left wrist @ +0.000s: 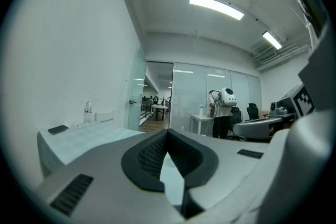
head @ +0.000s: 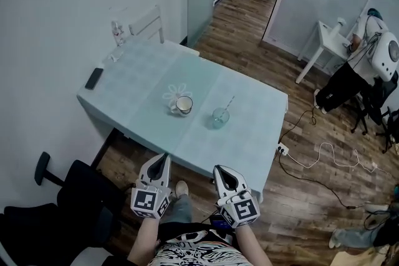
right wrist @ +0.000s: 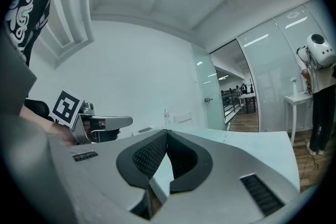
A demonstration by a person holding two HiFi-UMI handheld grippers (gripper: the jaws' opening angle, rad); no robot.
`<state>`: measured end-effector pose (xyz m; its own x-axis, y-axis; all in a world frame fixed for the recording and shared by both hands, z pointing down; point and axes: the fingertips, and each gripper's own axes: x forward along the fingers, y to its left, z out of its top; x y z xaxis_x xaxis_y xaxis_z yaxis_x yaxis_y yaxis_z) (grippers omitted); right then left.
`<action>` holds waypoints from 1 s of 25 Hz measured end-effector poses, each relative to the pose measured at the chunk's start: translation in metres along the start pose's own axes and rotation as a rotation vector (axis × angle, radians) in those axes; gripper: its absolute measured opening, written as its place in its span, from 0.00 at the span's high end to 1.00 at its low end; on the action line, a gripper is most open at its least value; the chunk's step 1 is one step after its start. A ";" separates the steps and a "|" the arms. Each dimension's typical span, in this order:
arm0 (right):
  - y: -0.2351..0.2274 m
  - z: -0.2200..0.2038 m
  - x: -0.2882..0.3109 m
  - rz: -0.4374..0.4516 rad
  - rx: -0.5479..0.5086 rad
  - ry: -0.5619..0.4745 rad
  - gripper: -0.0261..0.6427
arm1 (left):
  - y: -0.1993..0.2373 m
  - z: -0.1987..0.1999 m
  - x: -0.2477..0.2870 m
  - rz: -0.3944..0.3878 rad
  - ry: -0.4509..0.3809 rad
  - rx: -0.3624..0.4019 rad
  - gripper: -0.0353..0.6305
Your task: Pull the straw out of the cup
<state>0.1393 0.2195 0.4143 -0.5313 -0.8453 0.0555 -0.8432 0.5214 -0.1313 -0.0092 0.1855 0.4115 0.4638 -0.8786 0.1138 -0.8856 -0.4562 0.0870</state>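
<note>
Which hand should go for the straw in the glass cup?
Right, likely. The glass cup with the straw sits almost straight ahead of the right gripper; the left gripper lines up nearer the white mug. Both are shut and empty.

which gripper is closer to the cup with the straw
Right. The right gripper is by the table's near edge, almost straight in front of the cup; the left gripper is further to the cup's left.
</note>
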 end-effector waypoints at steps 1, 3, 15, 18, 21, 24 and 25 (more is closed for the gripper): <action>-0.003 0.002 0.013 0.005 -0.002 0.004 0.97 | 0.008 0.002 0.010 -0.002 0.002 0.001 0.95; -0.009 0.006 0.040 0.012 -0.009 0.012 0.97 | 0.026 0.005 0.029 -0.003 0.010 -0.004 0.95; -0.032 0.011 0.158 0.026 -0.032 0.079 0.97 | 0.110 0.013 0.109 -0.008 0.038 -0.044 0.95; -0.034 0.007 0.173 0.019 -0.035 0.090 0.97 | 0.121 0.010 0.120 -0.020 0.040 -0.057 0.95; -0.036 0.002 0.182 0.006 -0.033 0.098 0.97 | 0.128 0.004 0.127 -0.036 0.045 -0.057 0.95; -0.039 0.000 0.191 -0.010 -0.039 0.096 0.97 | 0.137 0.003 0.132 -0.041 0.048 -0.051 0.95; -0.039 0.000 0.192 -0.015 -0.040 0.098 0.97 | 0.140 0.002 0.132 -0.038 0.050 -0.054 0.95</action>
<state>0.0701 0.0371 0.4301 -0.5222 -0.8388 0.1542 -0.8528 0.5144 -0.0899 -0.0725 0.0054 0.4371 0.4992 -0.8518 0.1585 -0.8652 -0.4800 0.1452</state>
